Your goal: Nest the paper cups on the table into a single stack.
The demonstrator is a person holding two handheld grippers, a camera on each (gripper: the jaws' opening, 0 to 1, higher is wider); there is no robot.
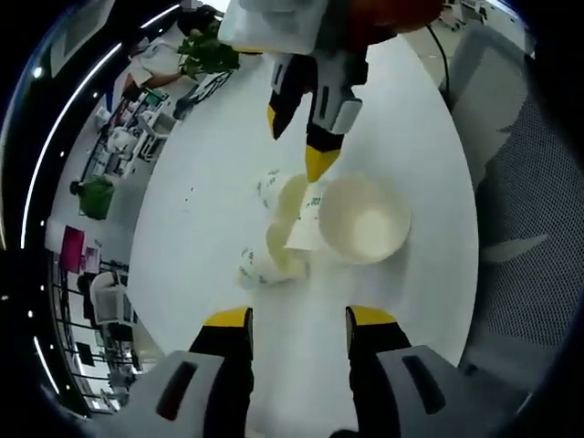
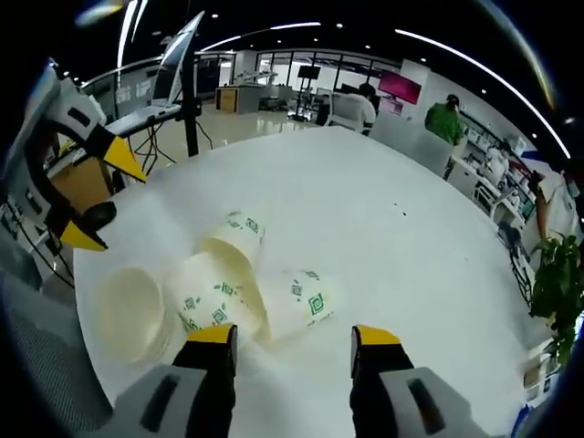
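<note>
Several white paper cups with green marks lie tipped over in a cluster on the round white table (image 1: 210, 164). In the left gripper view one cup (image 1: 365, 219) shows its wide mouth, with two more cups (image 1: 285, 196) (image 1: 269, 263) lying beside it. My left gripper (image 1: 298, 319) hovers open just short of the cluster. My right gripper (image 1: 297, 141) comes in from the far side, open and empty. In the right gripper view the cups (image 2: 132, 310) (image 2: 239, 233) (image 2: 297, 301) lie just ahead of my open right gripper (image 2: 292, 336). The left gripper (image 2: 100, 196) stands open at the left.
A grey mesh chair (image 1: 520, 210) stands off the table's edge. A tripod with a screen (image 2: 187, 82) rises beyond the table. Desks, seated people (image 2: 443, 123) and a green plant (image 2: 557, 283) surround it. The far half of the table (image 2: 392, 210) is bare.
</note>
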